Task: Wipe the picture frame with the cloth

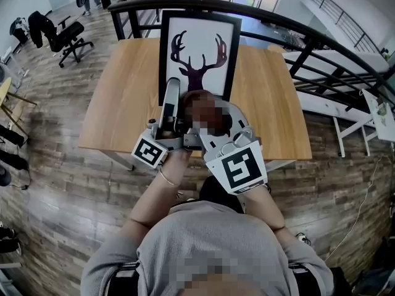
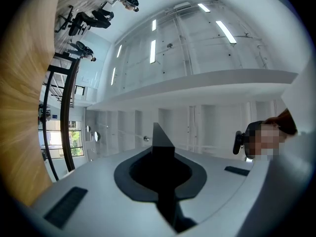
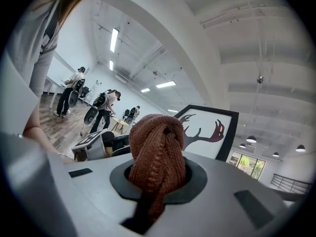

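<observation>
L gripper tilted up, fingers shut, empty; R gripper beside it, clamped on cloth.

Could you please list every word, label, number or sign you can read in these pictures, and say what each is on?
No readable text in any view.
Picture frame: deer silhouette only, no caption.
Left marker cube and right marker cube: black-and-white square patterns, not letters.

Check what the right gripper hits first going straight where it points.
Probably the picture frame. The right gripper, shut on the brown cloth, points at it with nothing showing between; the cloth would touch first. The frame sits slightly right of centre in its view, and depth is unclear.
</observation>
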